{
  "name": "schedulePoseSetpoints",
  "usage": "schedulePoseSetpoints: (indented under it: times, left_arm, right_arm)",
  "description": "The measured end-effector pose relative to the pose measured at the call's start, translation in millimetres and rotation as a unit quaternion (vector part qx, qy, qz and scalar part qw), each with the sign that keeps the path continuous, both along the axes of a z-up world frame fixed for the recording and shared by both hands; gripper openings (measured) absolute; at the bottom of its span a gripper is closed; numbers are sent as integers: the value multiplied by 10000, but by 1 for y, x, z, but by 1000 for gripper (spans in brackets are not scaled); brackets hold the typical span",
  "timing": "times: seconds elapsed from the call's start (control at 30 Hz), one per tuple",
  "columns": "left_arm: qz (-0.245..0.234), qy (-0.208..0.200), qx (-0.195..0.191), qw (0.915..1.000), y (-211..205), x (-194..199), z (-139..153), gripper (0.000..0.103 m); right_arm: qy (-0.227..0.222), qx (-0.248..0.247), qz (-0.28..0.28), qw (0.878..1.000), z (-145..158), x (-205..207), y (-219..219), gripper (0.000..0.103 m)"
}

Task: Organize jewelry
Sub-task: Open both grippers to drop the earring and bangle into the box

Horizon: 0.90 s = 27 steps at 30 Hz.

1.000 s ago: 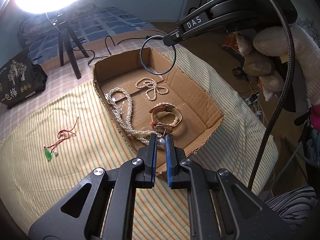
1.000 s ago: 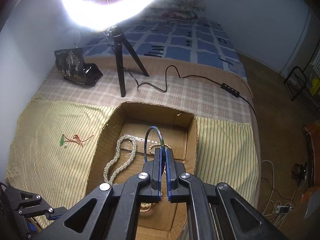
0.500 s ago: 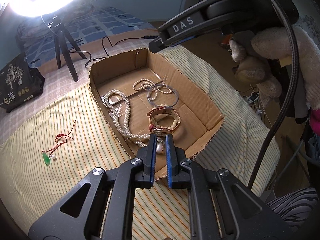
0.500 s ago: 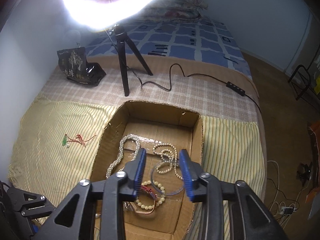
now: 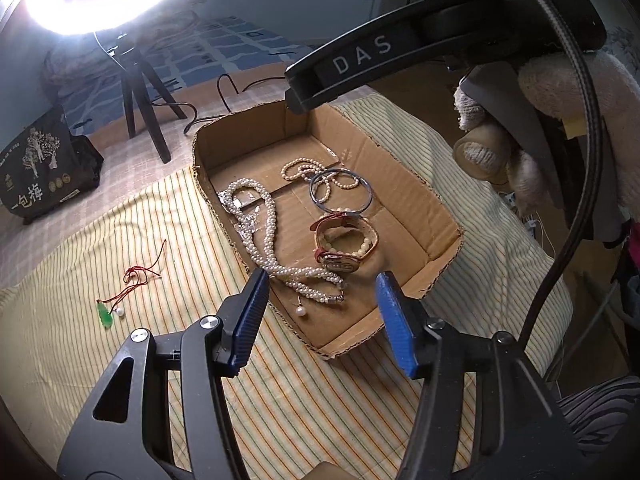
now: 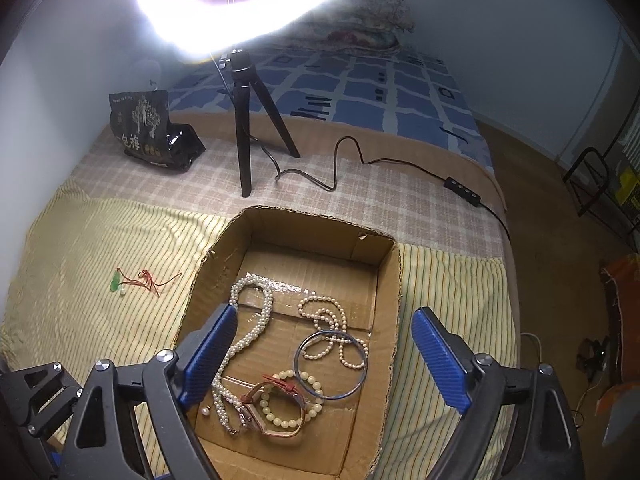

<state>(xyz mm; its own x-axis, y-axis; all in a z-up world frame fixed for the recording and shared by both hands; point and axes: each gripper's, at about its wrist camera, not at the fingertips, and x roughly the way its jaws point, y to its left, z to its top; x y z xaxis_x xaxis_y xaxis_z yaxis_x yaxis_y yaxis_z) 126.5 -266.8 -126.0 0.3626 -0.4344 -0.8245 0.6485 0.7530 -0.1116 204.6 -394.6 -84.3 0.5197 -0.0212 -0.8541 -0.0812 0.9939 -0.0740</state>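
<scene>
A shallow cardboard box [image 5: 440, 216] [image 6: 394, 280] sits on the striped yellow cloth. In it lie a long pearl strand [image 5: 260, 224] [image 6: 256, 320], a small pearl necklace [image 5: 304, 168] [image 6: 332, 320], a blue bangle [image 5: 366, 200] [image 6: 360, 376], a red-strapped watch with a bead bracelet [image 5: 340, 256] [image 6: 276, 404] and a loose pearl [image 5: 300, 311] [image 6: 205, 411]. A red-cord pendant with a green stone [image 5: 120, 296] [image 6: 136, 280] lies on the cloth left of the box. My left gripper [image 5: 320, 292] is open and empty over the box's near edge. My right gripper [image 6: 324, 336] is open and empty above the box.
A ring light on a black tripod [image 5: 136, 92] [image 6: 248, 128] stands behind the box, its cable [image 6: 360, 160] trailing right. A black snack bag [image 5: 40, 168] [image 6: 148, 132] stands at the back left. The bed edge drops to the floor on the right [image 6: 560, 280].
My right gripper let go of the blue bangle, which now lies in the box, and opened wide. My left gripper opened from shut; the loose pearl lies in the box below it.
</scene>
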Motion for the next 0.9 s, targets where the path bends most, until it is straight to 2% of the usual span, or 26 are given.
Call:
schedulePoseSetpoints:
  times: [0.47,0.9]
  left_arm:
    - [129,-70,-26,9999,16,2,7,57]
    - [354,-140,-143,9992,46,7,17,57]
  right_arm:
    - [-21,45,-316,9995,2,-3,3,91]
    - [-100,-129,-398,9991,13,-7,23,91]
